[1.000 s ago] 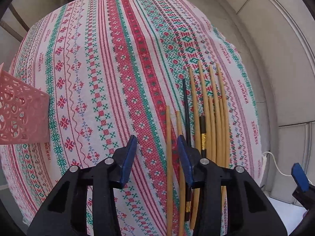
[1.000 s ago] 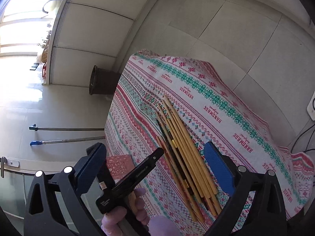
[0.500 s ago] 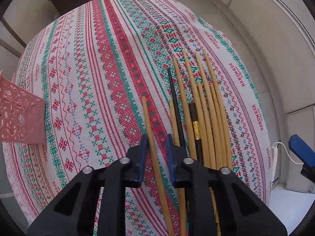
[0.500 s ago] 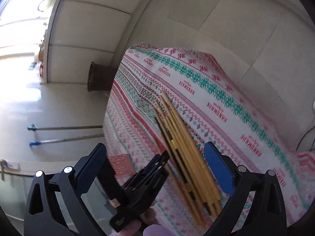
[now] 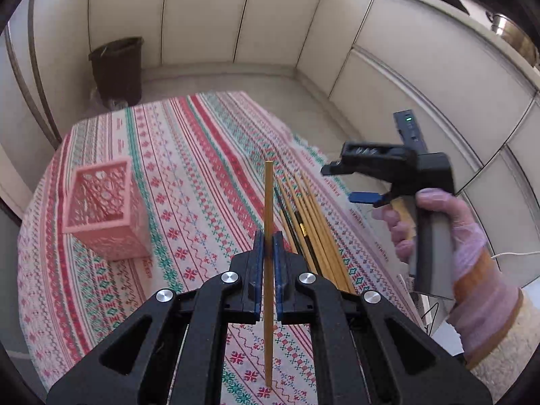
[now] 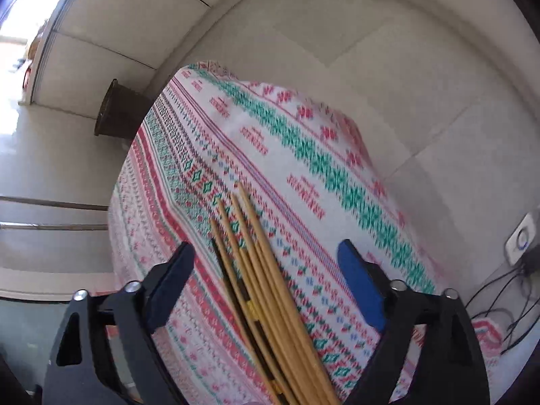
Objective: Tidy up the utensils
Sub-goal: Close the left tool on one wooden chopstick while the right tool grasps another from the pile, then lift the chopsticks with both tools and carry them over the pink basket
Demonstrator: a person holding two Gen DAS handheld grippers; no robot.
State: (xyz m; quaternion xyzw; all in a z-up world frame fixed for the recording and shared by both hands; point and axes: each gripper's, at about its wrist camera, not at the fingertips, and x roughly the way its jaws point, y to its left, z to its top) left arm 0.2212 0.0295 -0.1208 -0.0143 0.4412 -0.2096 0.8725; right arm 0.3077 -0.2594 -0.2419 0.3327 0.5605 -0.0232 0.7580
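Motion-blurred tablecloth (image 6: 303,155); chopstick bundle (image 6: 270,290) cut off at bottom edge.

One slender bamboo chopstick (image 5: 268,222) stands clear of the tabletop, clamped at mid-length. Remaining bamboo and black chopsticks (image 5: 312,233) lie bundled, parallel. A pink perforated plastic basket (image 5: 103,209) stands upright well apart.

L gripper (image 5: 268,249) clamped tight – R gripper (image 6: 266,287) jaws closing, apart.

The left wrist view looked steeply down from well above the tablecloth (image 5: 202,175); the right wrist view sat nearer it. Both showed the chopsticks (image 5: 314,233) lying on it.
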